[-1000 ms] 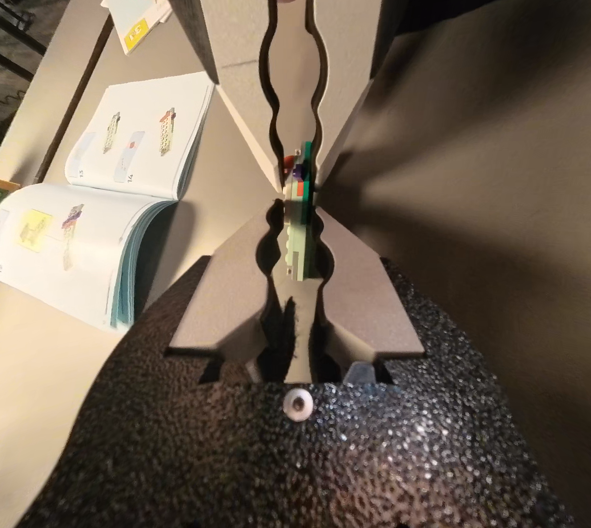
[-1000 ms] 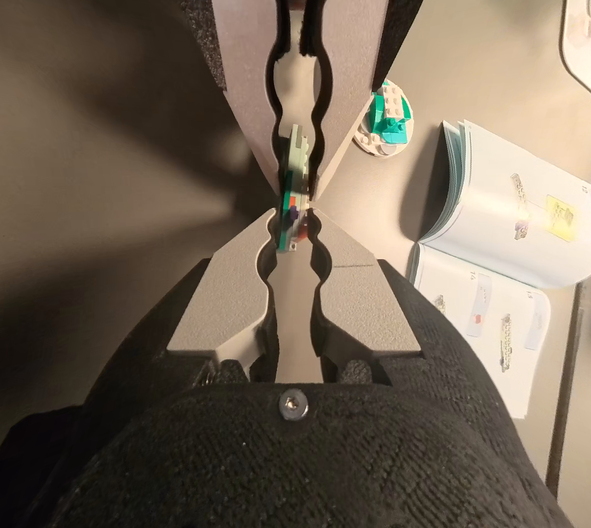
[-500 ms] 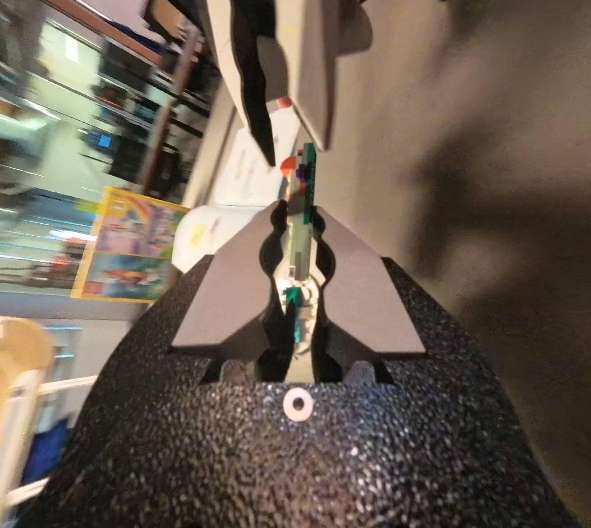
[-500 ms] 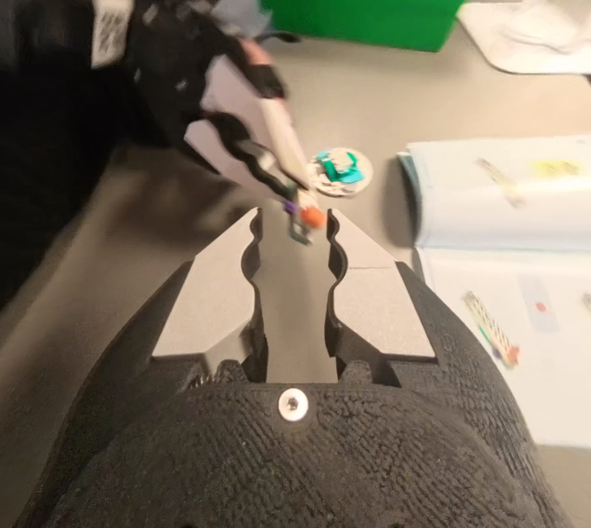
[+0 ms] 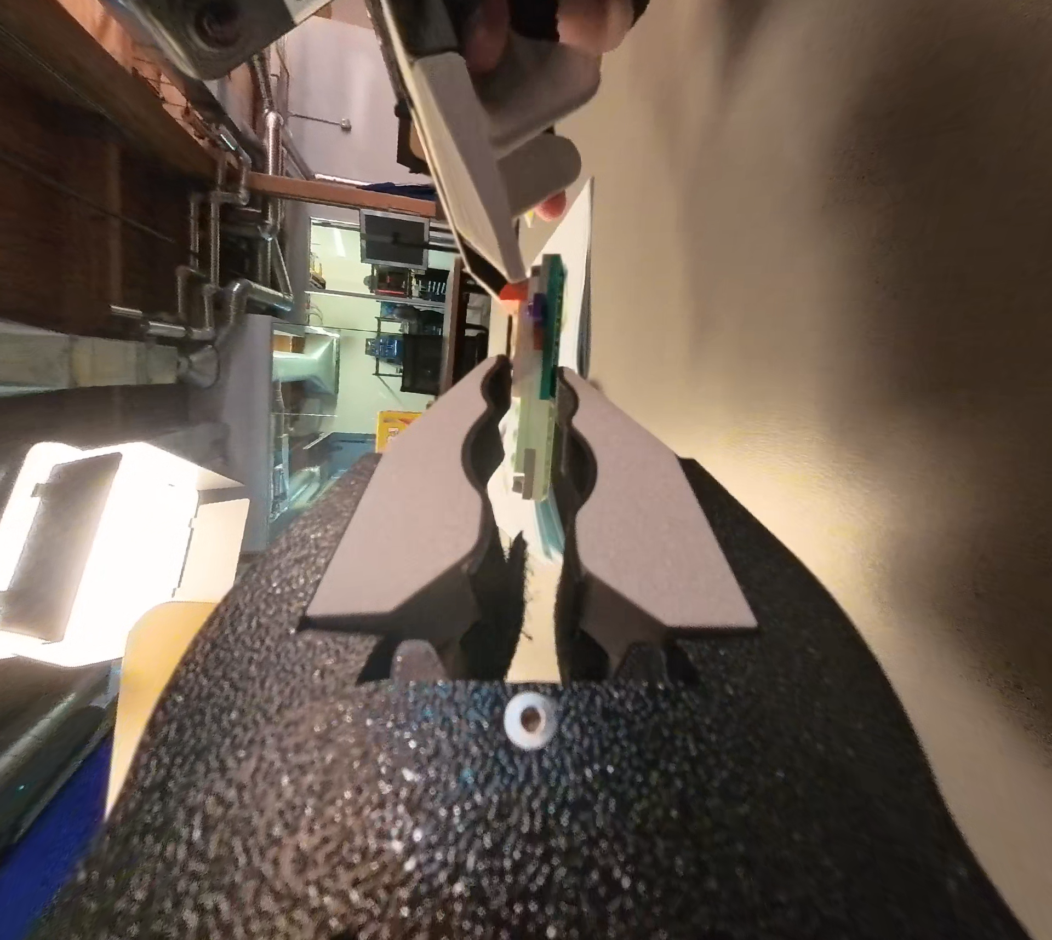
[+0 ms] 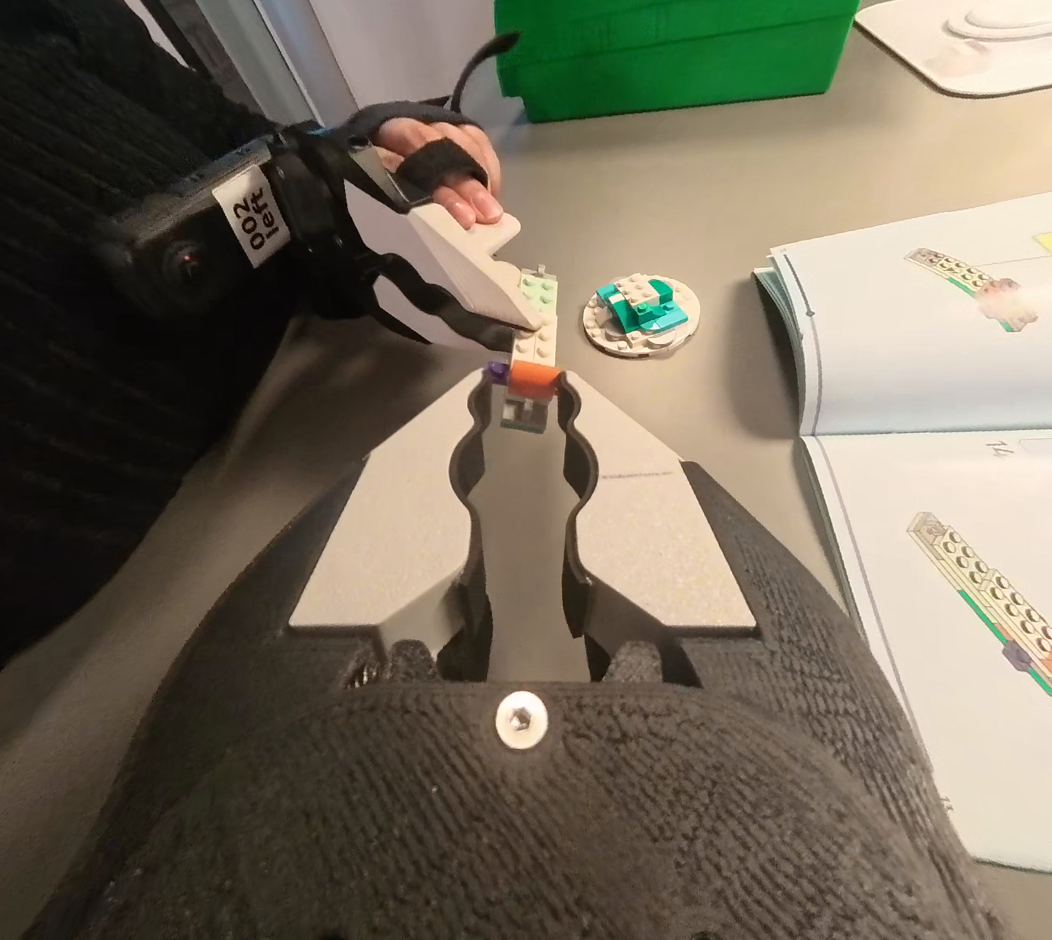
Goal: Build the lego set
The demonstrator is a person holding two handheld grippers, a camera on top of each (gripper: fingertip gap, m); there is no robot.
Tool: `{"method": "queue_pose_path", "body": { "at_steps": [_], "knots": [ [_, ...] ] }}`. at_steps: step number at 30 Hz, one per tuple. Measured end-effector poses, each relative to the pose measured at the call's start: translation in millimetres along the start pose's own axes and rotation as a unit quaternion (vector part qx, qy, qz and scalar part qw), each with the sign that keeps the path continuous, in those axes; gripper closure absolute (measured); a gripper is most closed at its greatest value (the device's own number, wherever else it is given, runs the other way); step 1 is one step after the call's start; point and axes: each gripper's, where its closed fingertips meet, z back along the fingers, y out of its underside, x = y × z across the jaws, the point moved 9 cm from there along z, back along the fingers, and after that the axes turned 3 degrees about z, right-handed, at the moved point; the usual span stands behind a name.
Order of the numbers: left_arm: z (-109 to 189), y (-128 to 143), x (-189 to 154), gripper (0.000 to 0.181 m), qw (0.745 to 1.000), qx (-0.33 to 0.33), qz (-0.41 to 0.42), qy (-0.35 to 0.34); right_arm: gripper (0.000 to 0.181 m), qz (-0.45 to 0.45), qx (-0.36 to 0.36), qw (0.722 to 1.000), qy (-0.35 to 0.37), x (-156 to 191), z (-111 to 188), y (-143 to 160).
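A thin lego strip of pale green, white and dark green plates has an orange brick and a purple stud at one end. My left gripper is shut on the pale green end and holds the strip above the table; it also shows in the right wrist view. My right gripper has its tips closed against both sides of the orange end. It comes in from above in the left wrist view, tip on the orange brick.
A round white plate with a teal lego build lies on the grey table just beyond the strip. An open instruction booklet lies to the right. A green bin and a white stand base stand at the back. The tips of both grippers are at nearly the same place.
A second ago both grippers held the strip end to end. The right one let go and opened, both swung round, and its tips have now narrowed onto the orange end.
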Motion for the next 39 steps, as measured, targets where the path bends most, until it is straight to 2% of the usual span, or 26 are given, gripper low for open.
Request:
{"method": "queue_pose_path", "body": {
  "at_steps": [2, 6, 9, 13, 17, 20, 23, 25, 27, 28, 29, 30, 32, 33, 35, 37, 39],
  "knots": [
    [0, 0, -1, 0.169, 1.000, -0.002, -0.002, -0.001, 0.166, 0.006, 0.004, 1.000, 0.003, 0, 0, 1],
    [0, -2, -2, 0.169, 1.000, -0.003, -0.005, -0.004, 0.167, 0.030, 0.009, 0.999, 0.008, 1, 1, 2],
    [0, -2, -2, 0.168, 0.999, -0.016, 0.029, 0.009, 0.167, 0.054, 0.022, 0.998, 0.022, 0, 3, 4],
    [3, 4, 1, 0.149, 0.998, -0.020, 0.056, 0.012, 0.167, 0.113, 0.103, 0.987, 0.052, -3, 6, 16],
    [7, 23, 11, 0.143, 0.990, -0.010, 0.143, 0.000, 0.167, 0.152, 0.154, 0.975, 0.042, 1, 6, 25],
    [9, 39, 22, 0.142, 0.969, -0.024, 0.246, -0.012, 0.167, 0.163, 0.180, 0.969, 0.043, 0, 7, 30],
    [11, 51, 30, 0.141, 0.941, -0.049, 0.335, -0.021, 0.158, 0.155, 0.178, 0.971, 0.030, 1, 10, 31],
    [12, 58, 35, 0.141, 0.924, -0.057, 0.375, -0.034, 0.149, 0.144, 0.153, 0.977, 0.026, 1, 17, 28],
    [14, 64, 38, 0.140, 0.909, -0.068, 0.409, -0.045, 0.137, 0.130, 0.069, 0.988, 0.047, -4, 31, 18],
    [15, 67, 40, 0.140, 0.902, -0.074, 0.423, -0.048, 0.136, 0.133, 0.008, 0.988, 0.082, -9, 41, 13],
    [16, 69, 41, 0.140, 0.895, -0.079, 0.436, -0.051, 0.136, 0.147, -0.061, 0.978, 0.138, -16, 53, 9],
    [17, 72, 42, 0.140, 0.889, -0.083, 0.447, -0.055, 0.135, 0.167, -0.132, 0.955, 0.207, -21, 66, 7],
    [19, 76, 44, 0.139, 0.878, -0.090, 0.465, -0.063, 0.136, 0.208, -0.229, 0.877, 0.367, -27, 92, 9],
    [19, 78, 45, 0.139, 0.873, -0.093, 0.473, -0.067, 0.140, 0.223, -0.239, 0.839, 0.435, -28, 101, 12],
    [20, 82, 47, 0.139, 0.864, -0.100, 0.488, -0.072, 0.144, 0.247, -0.204, 0.791, 0.521, -27, 111, 15],
    [21, 87, 50, 0.140, 0.851, -0.109, 0.507, -0.081, 0.150, 0.273, -0.171, 0.766, 0.556, -28, 111, 21],
    [19, 94, 54, 0.138, 0.839, -0.117, 0.524, -0.091, 0.149, 0.274, -0.141, 0.754, 0.580, -32, 112, 23]
  ]
}}
